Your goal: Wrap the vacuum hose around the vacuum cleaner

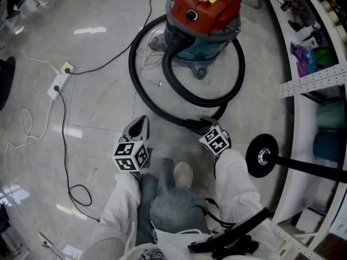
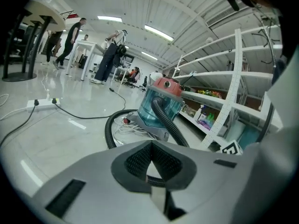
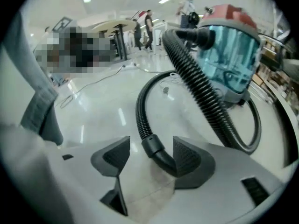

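The vacuum cleaner (image 1: 203, 15), red on top with a teal body, stands on the floor ahead of me. Its black ribbed hose (image 1: 142, 91) lies in loops around it. The hose's smooth end cuff (image 3: 154, 148) sits between the jaws of my right gripper (image 3: 152, 143), which stands open: the cuff leans on the right pad, and the left pad is apart from it. In the head view that right gripper (image 1: 205, 128) is at the loop's near side. My left gripper (image 1: 141, 124) hangs to the left of it, shut, with nothing between its pads (image 2: 140, 160).
A white power strip (image 1: 59, 83) and thin cables trail over the floor at the left. A white shelf rack (image 1: 314, 80) with goods runs along the right. A black disc on a rod (image 1: 262, 156) sticks out near my right arm. My shoe (image 1: 183, 173) is below the grippers.
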`<state>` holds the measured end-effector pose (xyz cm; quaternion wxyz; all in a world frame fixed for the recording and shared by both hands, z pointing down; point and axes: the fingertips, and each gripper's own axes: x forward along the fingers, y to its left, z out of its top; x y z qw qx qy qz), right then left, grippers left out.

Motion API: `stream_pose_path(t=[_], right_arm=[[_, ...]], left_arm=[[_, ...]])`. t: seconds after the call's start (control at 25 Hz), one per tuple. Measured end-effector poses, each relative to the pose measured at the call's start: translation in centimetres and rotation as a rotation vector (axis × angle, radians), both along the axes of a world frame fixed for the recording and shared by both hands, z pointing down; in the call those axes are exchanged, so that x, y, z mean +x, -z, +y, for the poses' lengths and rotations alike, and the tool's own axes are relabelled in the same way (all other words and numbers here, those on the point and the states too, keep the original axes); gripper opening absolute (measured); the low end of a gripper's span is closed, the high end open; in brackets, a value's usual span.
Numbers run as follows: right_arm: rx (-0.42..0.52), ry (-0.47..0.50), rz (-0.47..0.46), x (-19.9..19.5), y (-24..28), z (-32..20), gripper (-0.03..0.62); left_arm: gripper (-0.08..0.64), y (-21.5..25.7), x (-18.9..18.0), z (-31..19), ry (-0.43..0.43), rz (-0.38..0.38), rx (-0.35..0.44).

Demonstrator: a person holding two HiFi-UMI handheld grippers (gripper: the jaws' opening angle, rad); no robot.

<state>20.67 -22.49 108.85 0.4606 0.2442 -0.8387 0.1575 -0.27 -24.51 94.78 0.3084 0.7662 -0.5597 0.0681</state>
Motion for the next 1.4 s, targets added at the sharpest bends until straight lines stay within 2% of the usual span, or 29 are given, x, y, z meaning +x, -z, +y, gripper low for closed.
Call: stream_pose_path(t=[0.12,0.24,0.32,0.4,0.48,0.6,0.76,0.92,1.16,1.28,1.4], right_arm=[[-0.014,-0.216,-0.101,0.3,8.6,2.7,0.287],[-0.02,-0.47,-0.267,-0.1,19.6,5.1,0.285],[0.014,-0.646,-0.366,-0.2,27.3,6.4,0.274],[0.067,-0.784,-0.406,0.0,35.3,8.3,0.234],[0.121,-0.859,-0.389,0.0,43.8,11.6,0.155],[0.198,-0.904,-0.372,-1.2,56.5,16.7,0.067],[0.26,-0.921,-0.442,-3.8,69.1,22.8,0.027],[0.303,-0.917,-0.464,-4.8,74.5,29.8,0.018],[0.356,-1.05,-0.482,-2.7,76.1,44.3,0.018],[0.374,-1.091,-0.475,-1.3,76.6,51.9,0.017],[0.369,-1.071,-0.467,-1.3,77.5,58.2,0.017]], left_arm=[[0.002,7.3,-1.6,2.1,0.032,0.01,0.011],[0.002,16.3,-3.7,4.7,0.062,-0.014,0.027],[0.002,23.2,-4.7,6.5,0.071,-0.026,0.054],[0.002,30.8,-4.9,9.0,0.061,-0.031,0.085],[0.002,38.4,-4.5,12.4,0.038,-0.034,0.095],[0.002,49.2,-3.9,17.4,0.001,-0.032,0.099],[0.002,60.0,-3.3,23.4,-0.046,-0.017,0.139],[0.002,65.1,-1.5,30.5,-0.081,0.001,0.181],[0.002,68.0,0.9,44.2,-0.131,0.012,0.224],[0.002,68.1,2.4,51.6,-0.134,0.022,0.207],[0.002,68.6,3.6,57.8,-0.153,-0.003,0.187]])
